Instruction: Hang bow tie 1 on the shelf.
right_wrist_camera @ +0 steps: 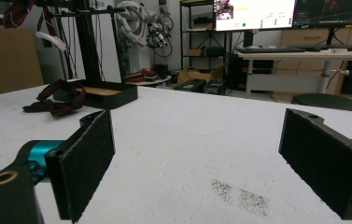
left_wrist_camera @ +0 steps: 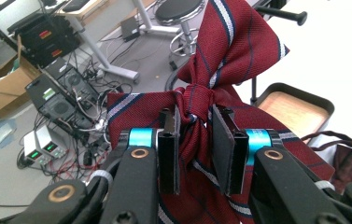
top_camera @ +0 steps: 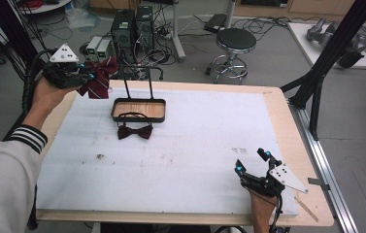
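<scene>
Open white mat (top_camera: 195, 155) ahead; tray (top_camera: 139, 109) and dark bow tie (top_camera: 135, 131) at far-left.

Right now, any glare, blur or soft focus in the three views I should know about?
High view: even light, sharp; the white mat is bright but keeps its texture. Left gripper view: the table top at upper right is blown out to white; the striped bow tie and the fingers are crisp. Right gripper view: the near fingers look slightly soft, the monitors behind glare.
</scene>
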